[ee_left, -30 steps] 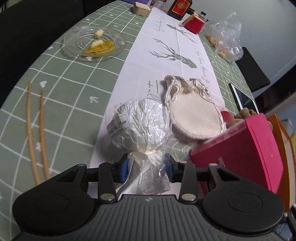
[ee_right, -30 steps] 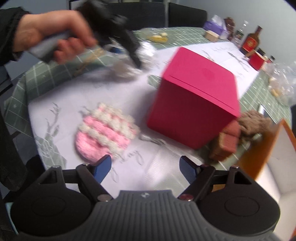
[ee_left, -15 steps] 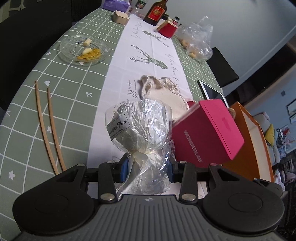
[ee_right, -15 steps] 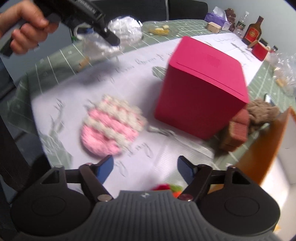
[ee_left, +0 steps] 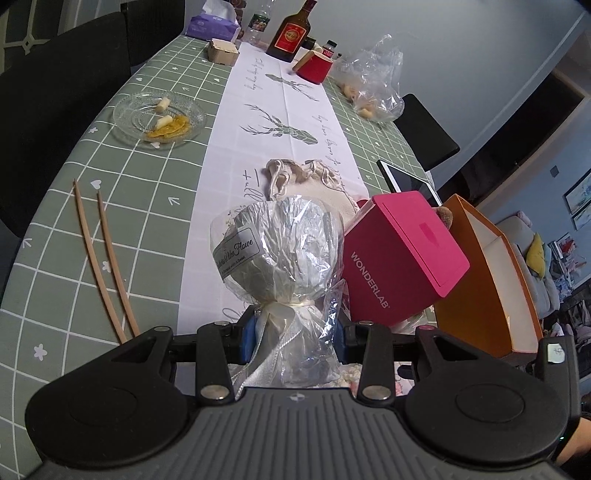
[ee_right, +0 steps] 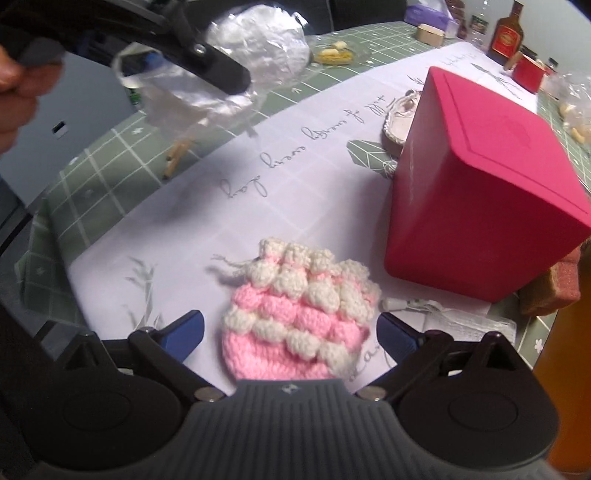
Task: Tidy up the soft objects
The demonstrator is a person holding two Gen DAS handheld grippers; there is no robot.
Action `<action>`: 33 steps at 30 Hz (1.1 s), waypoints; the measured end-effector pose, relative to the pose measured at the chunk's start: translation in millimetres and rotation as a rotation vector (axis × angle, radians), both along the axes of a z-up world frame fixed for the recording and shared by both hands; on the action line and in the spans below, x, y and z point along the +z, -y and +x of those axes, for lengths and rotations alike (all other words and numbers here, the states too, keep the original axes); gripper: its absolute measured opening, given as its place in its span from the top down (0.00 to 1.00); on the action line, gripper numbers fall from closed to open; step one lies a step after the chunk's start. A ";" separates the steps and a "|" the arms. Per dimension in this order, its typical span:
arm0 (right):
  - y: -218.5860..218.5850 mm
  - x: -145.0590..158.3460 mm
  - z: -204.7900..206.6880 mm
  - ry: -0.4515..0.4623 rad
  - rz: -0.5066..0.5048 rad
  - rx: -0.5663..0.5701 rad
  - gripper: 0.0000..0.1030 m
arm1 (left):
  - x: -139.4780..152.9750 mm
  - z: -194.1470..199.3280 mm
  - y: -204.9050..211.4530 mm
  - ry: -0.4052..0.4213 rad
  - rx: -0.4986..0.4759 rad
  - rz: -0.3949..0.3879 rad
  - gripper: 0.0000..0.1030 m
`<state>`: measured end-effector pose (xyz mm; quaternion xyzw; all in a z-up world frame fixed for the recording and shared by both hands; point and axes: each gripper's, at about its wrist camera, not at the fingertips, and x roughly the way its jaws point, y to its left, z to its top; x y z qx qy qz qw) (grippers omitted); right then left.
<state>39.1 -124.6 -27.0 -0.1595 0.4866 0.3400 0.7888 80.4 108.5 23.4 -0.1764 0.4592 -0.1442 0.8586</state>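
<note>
Cellophane-wrapped bundle (ee_left: 280,251) hangs over the table runner (ee_left: 236,122), pinched at its ribboned neck by the left gripper (ee_left: 293,334). Right gripper (ee_right: 291,332), just spread wide and empty, straddles the pink crochet pouch (ee_right: 299,314); slippery wrap could slide free.

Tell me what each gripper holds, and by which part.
Left gripper clamps the cellophane-wrapped bundle by its tied neck. Right gripper holds nothing.

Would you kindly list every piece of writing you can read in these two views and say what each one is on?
"WONDERLAB": side of the pink box.
"Flowe", end of a cut-off script word: sticker on the cellophane-wrapped bundle; its small print is illegible.
Cursive on the white table runner: too loopy to read surely.
Red label on the brown bottle: too small.
</note>
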 end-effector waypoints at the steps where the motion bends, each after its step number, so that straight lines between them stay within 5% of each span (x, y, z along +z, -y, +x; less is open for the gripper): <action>1: -2.6 -1.9 0.7 -0.004 0.001 -0.004 0.06 | -0.3 -0.6 -0.7 0.000 0.000 0.002 0.56; 9: -10.2 -1.8 4.4 0.021 -0.029 0.003 0.28 | 1.9 -0.8 0.1 0.012 -0.001 0.006 0.56; 18: -2.5 7.2 -3.4 0.045 -0.019 0.041 0.42 | 3.3 -0.6 5.0 0.018 -0.009 0.009 0.56; 23: -0.5 7.7 -1.1 0.031 -0.006 0.033 0.44 | 3.3 -0.6 5.7 0.019 -0.009 0.008 0.56; 27: -4.6 -4.7 0.9 0.013 -0.023 0.020 0.33 | 3.3 -0.3 7.6 0.018 -0.012 0.011 0.56; 33: -3.1 0.2 2.0 0.032 0.000 0.012 0.51 | 6.1 -2.2 10.3 0.032 -0.017 0.022 0.56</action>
